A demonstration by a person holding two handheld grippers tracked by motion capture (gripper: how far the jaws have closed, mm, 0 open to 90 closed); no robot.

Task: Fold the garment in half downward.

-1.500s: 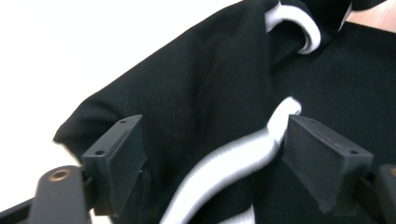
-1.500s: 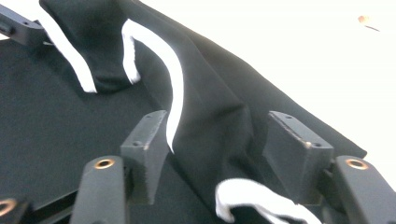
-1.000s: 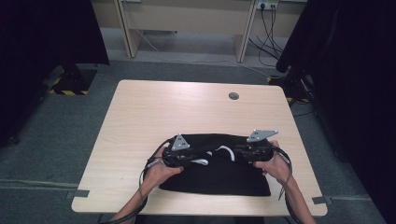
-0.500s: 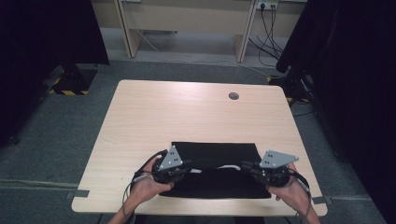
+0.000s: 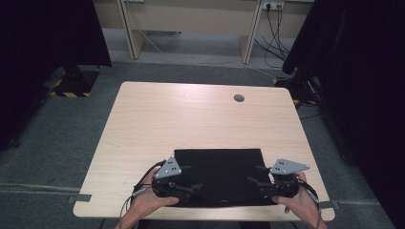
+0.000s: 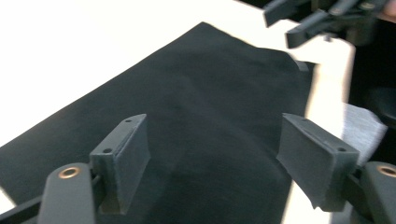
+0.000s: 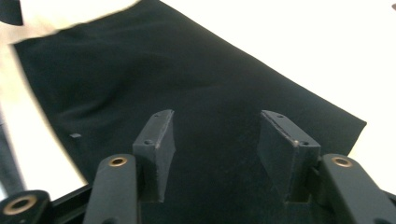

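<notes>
Black cloth (image 5: pixel 219 174): folded into a flat rectangle, lying on the near part of the table, its near edge close to the table's front edge; in the left gripper view (image 6: pixel 201 116) and the right gripper view (image 7: pixel 196 93) it spreads dark and smooth under the jaws.
Left fingers (image 6: pixel 123 161): parted wide, having just been opening; nothing is pinched between the pads, the cloth lies beneath the gap.
Right fingers (image 7: pixel 156 149): parted to a middling gap, also just opened; the pads press on nothing, the cloth lies below them.
Left gripper (image 5: pixel 193 187): at the cloth's near left corner, jaws pointing inward across the cloth toward the other gripper, grey three-cornered plate on top.
Right gripper (image 5: pixel 254 180): at the cloth's near right edge, jaws pointing inward toward the left one, grey plate on top; in the left gripper view its jaws show at the upper right beyond the cloth's far corner.
Left hand (image 5: pixel 153 200): wrapped around the left gripper's body at the table's front edge, cable looping beside it.
Right hand (image 5: pixel 298 200): gripping the right gripper's body near the front right corner.
Table (image 5: pixel 191 119): light wood, bare beyond the cloth save a round cable hole (image 5: pixel 239 98) near the far right.
Floor (image 5: pixel 57 143): grey carpet around the table.
</notes>
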